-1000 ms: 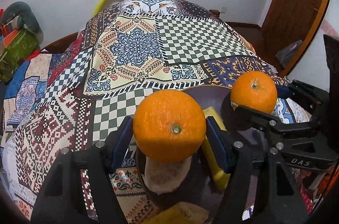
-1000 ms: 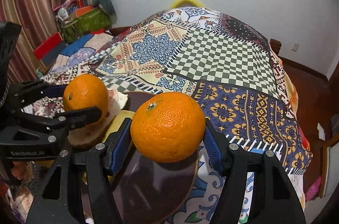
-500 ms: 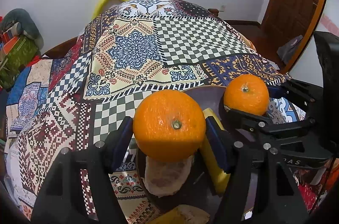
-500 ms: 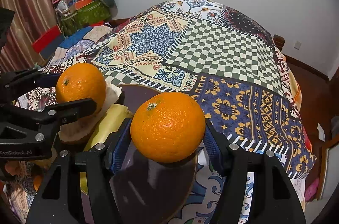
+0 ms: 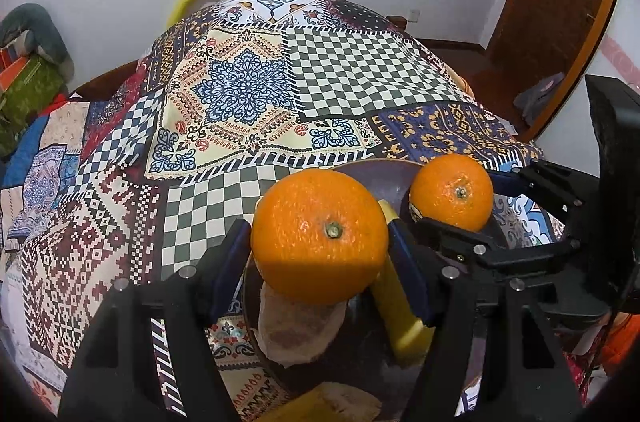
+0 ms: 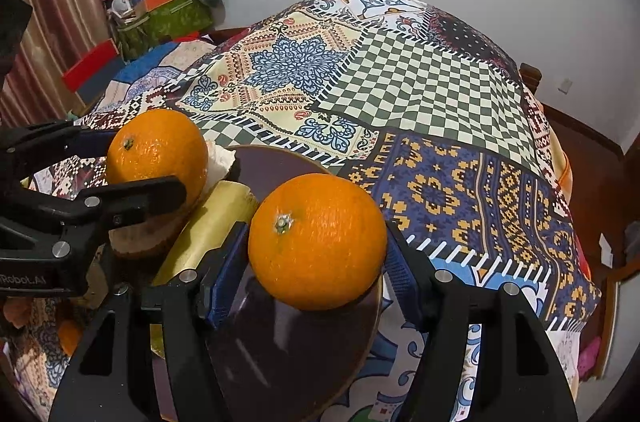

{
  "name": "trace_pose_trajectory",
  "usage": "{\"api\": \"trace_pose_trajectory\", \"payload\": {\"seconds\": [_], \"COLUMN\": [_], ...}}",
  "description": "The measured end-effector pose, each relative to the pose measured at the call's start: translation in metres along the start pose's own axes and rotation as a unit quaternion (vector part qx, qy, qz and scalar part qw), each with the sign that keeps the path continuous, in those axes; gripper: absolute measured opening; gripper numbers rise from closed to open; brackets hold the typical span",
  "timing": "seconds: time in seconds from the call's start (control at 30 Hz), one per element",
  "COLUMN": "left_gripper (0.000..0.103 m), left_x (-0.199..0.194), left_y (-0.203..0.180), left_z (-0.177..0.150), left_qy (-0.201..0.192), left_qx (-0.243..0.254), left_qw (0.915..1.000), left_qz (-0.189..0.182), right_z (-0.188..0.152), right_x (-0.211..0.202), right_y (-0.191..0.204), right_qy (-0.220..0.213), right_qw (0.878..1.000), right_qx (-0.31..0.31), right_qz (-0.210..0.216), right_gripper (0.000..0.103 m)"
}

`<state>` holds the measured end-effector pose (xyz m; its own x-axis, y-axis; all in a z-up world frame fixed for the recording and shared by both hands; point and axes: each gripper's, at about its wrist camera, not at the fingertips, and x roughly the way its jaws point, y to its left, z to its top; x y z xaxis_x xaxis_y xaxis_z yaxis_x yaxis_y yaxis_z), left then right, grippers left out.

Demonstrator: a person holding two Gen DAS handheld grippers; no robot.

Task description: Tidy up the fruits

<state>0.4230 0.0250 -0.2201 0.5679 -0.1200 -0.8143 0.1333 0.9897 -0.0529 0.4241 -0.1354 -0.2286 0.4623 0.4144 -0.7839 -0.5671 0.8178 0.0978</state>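
Observation:
My left gripper (image 5: 318, 242) is shut on an orange (image 5: 320, 234) and holds it above a dark plate (image 5: 372, 170). My right gripper (image 6: 318, 246) is shut on a second orange (image 6: 318, 240) over the same plate (image 6: 276, 162). Each view shows the other gripper with its orange: the right one (image 5: 452, 196) in the left wrist view, the left one (image 6: 156, 148) in the right wrist view. On the plate lie a yellow banana (image 6: 208, 226) and a pale, peeled fruit piece (image 5: 300, 330).
The plate rests on a table under a patchwork patterned cloth (image 5: 248, 94). A wall stands behind the table, a wooden door (image 5: 560, 2) at the right. Cluttered bags and cushions (image 6: 160, 10) sit at the left.
Both grippers, each still holding its orange, have shifted slightly lower and closer over the plate; the right gripper's orange has drawn a little nearer to the left one.

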Motion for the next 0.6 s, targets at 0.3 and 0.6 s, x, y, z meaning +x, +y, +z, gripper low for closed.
{"api": "trace_pose_trajectory", "payload": {"seconds": [0.3,0.6], "left_gripper": [0.072,0.072], "left_x": [-0.015,-0.028], "left_y": [-0.009,-0.005], "left_z": [0.001,-0.001], "left_qy": [-0.022,-0.031], "left_qx": [0.017,0.013], "left_qw": [0.9996,0.9993], "left_qz": [0.002,0.016], "right_z": [-0.004,-0.009], "right_x": [-0.011,-0.029], "right_y": [-0.002,0.003], "right_qy": [-0.007,-0.024], "right_qw": [1.0,1.0], "right_qx": [0.016,0.007], "right_qz": [0.013,-0.002], "right_gripper": [0.068,0.068]}}
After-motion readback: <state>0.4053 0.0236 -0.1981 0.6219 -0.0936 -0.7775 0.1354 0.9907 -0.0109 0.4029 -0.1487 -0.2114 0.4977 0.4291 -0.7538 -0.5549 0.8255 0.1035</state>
